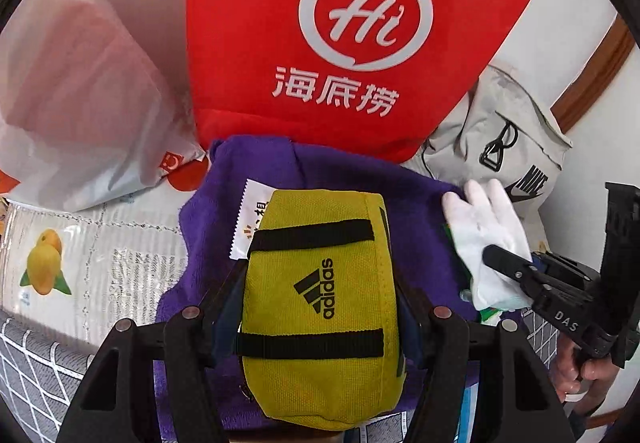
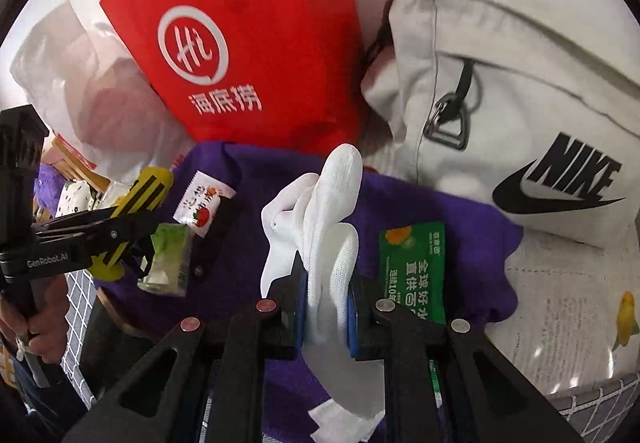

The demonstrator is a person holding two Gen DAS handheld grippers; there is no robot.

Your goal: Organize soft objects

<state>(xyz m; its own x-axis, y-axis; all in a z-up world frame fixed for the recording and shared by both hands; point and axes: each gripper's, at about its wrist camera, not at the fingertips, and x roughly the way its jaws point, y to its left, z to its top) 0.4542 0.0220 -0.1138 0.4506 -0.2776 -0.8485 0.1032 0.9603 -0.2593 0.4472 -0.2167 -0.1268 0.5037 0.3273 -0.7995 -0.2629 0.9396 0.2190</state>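
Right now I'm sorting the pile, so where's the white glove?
The white glove is clamped in the right tongs, held over the purple towel, left of the green packet.

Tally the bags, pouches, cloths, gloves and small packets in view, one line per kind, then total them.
Bags: 3, red bag, Nike bag, plastic bag
Pouches: 1, yellow pouch, held in the left gripper
Cloths: 1, purple cloth
Gloves: 1, white glove, held in the right gripper
Small packets: 3, green, white, pale green
Total: 9
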